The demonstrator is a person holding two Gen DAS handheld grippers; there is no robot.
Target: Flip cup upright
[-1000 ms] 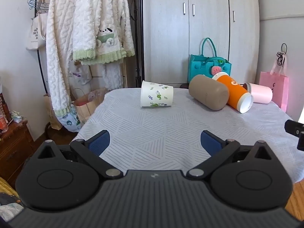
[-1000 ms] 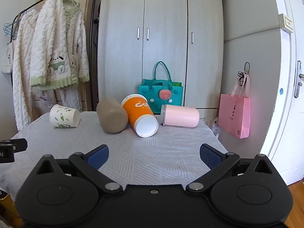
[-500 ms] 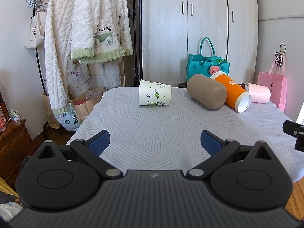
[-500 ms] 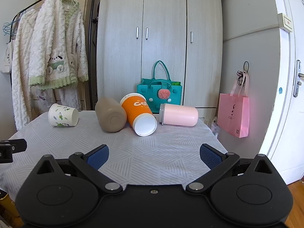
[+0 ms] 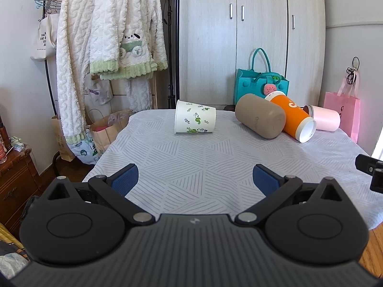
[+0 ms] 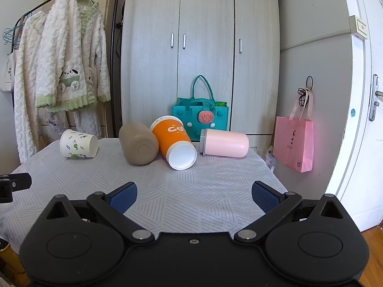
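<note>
Several cups lie on their sides at the far end of a grey patterned table (image 5: 203, 162): a white paper cup with green leaves (image 5: 195, 120) (image 6: 78, 144), a tan tumbler (image 5: 259, 119) (image 6: 138, 146), an orange cup (image 5: 292, 119) (image 6: 174, 142) and a pink tumbler (image 5: 324, 117) (image 6: 225, 143). My left gripper (image 5: 195, 180) is open and empty over the near table edge. My right gripper (image 6: 194, 197) is open and empty, also at the near edge, well short of the cups.
A grey wardrobe (image 6: 201, 55) stands behind the table with a teal bag (image 6: 199, 117) against it. A rack with fluffy white robes (image 5: 107, 35) is at the left. A pink bag (image 6: 293, 143) hangs at the right by a white door (image 6: 366, 119). Paper bags (image 5: 105, 131) sit on the floor at the left.
Both grippers have shifted slightly; the cups sit a little lower and farther left in the views. Nothing on the table has moved. Both grippers stay open.
</note>
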